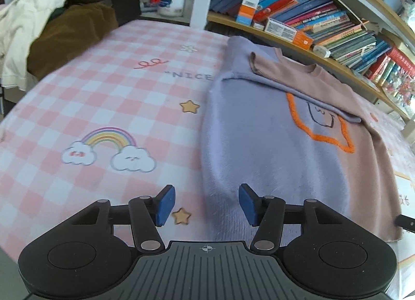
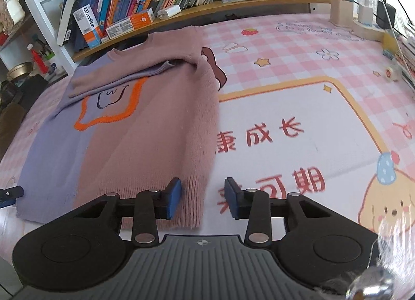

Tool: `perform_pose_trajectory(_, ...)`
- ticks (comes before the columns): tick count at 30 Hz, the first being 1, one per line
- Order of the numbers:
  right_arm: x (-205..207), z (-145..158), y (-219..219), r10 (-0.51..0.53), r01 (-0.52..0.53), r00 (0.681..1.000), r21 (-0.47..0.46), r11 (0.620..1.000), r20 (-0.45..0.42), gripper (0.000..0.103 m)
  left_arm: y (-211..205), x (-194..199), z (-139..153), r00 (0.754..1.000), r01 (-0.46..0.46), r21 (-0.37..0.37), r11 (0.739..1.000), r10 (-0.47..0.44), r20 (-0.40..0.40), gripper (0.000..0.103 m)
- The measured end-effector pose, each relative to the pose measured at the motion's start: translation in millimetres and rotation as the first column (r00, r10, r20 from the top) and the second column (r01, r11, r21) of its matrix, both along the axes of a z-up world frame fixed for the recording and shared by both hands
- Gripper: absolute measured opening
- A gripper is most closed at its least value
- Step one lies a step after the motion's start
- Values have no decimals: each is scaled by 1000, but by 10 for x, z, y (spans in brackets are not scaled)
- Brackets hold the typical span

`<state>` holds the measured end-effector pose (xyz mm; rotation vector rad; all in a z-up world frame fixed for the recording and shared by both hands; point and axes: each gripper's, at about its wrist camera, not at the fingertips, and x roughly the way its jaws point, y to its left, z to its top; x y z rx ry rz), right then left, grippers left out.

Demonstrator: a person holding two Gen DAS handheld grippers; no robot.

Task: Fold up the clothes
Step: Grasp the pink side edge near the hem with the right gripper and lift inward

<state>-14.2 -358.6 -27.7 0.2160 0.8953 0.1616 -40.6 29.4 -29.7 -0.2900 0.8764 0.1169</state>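
A fuzzy sweater (image 1: pixel 272 149), half lilac and half dusty pink with an orange star outline, lies flat on the pink checked bed cover (image 1: pixel 103 92). Both sleeves are folded in across its chest. My left gripper (image 1: pixel 206 204) is open and empty, hovering over the sweater's lilac hem corner. In the right wrist view the sweater (image 2: pixel 145 134) lies at the left. My right gripper (image 2: pixel 203 197) is open and empty, straddling the pink hem's right corner. The other gripper's tip (image 2: pixel 10 193) shows at the far left edge.
A bookshelf (image 1: pixel 324 22) full of books runs along the far side of the bed. A heap of brown and white clothes (image 1: pixel 52 28) lies at the far left. A pen holder and chargers (image 2: pixel 363 12) stand at the far right.
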Motion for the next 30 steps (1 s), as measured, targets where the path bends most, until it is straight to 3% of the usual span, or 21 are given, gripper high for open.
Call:
perform_pose_trajectory(2,56,-4,13,1,-1,1000,-8,1000,-1,19,-5,34,-9,1000,6,-4,1000,-6,4,34)
perform_pose_trajectory(3,82,-5,20,1,-1,1000,-11,1000,-2,15,-6,52,-14,1000,6,-5,1000,-6,2,16)
perform_pose_trajectory(6,85,57,95,29,-29,999,-2,1000,20,9,-43,84,10,1000,8,-4,1000,-8,5,5)
perform_pose_trajectory(11,76,198,242,114,-117,990,33,993,82,8,-227,89,231,991,110,-3,994,-110,70,6)
perform_pose_trajectory(17,130,167,295,135,-137,989,41,990,56,13,-185,128,158,994,112,-10,994,-112,12,11)
perform_pose_trajectory(19,131,108,252,111,-112,993,54,992,28,19,-128,121,91,995,98,-32,995,-99,-29,22)
perform_pose_trajectory(20,130,83,231,103,-104,995,66,992,12,29,-98,118,54,994,90,-44,995,-92,-51,28)
perform_pose_trajectory(21,128,57,209,96,-95,995,78,992,-3,33,-77,102,35,994,87,-61,994,-90,-56,34)
perform_pose_trajectory(22,122,30,187,89,-87,996,89,992,-17,34,-62,80,27,995,86,-79,993,-90,-49,42)
perform_pose_trajectory(24,89,-9,159,85,-82,996,93,992,-24,34,-61,59,20,995,84,-96,992,-89,-41,46)
perform_pose_trajectory(25,81,-19,155,83,-80,996,93,992,-24,32,-70,54,18,995,84,-95,992,-88,-37,46)
perform_pose_trajectory(28,67,-45,148,86,-82,996,102,991,-35,10,-102,44,11,996,82,-80,993,-84,-28,40)
perform_pose_trajectory(29,59,-53,141,86,-81,995,108,991,-41,9,-104,38,11,997,77,-74,994,-79,-27,35)
perform_pose_trajectory(30,41,-54,132,84,-79,996,110,991,-41,8,-104,31,5,997,72,-70,995,-74,-31,17)
